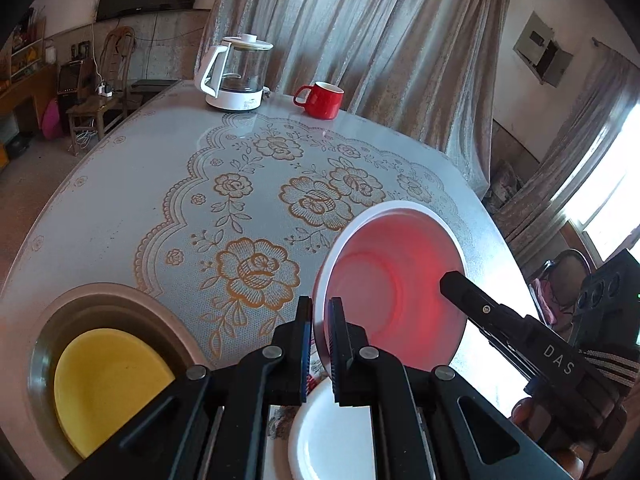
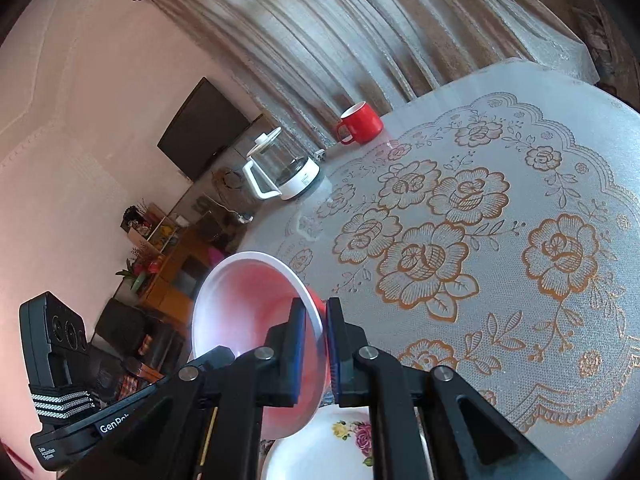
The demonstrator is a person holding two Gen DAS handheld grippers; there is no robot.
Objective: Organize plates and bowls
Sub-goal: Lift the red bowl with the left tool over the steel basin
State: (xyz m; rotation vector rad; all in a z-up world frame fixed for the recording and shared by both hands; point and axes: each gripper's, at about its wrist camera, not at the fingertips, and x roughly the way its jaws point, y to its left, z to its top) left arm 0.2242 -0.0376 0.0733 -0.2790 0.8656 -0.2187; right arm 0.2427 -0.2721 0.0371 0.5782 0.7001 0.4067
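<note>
Left hand-held gripper [image 1: 320, 336]: clamped tight on the near rim of a bowl, one jaw inside the wall, one outside.
Right hand-held gripper [image 2: 317, 344]: clamped tight on the opposite rim of the same bowl, jaws either side of the wall.
Bowl [image 1: 394, 280]: white inside with a red glow through it, red outside; held tilted between the two grippers, above the desk's near edge.
White plate [image 1: 332, 436]: lies flat on the desk just below the bowl; flowers painted near its rim.
Metal bowl [image 1: 44, 344]: on the desk to the left, with a yellow dish [image 1: 108, 388] lying inside it.
Desk [image 1: 120, 208]: covered by a pale lace-pattern cloth with gold roses.
Far end of desk: a glass kettle [image 1: 236, 76] with a white base and handle, and a red mug [image 1: 322, 99] beside it, well apart from the bowl.
Behind: a grey curtain [image 1: 360, 40].
</note>
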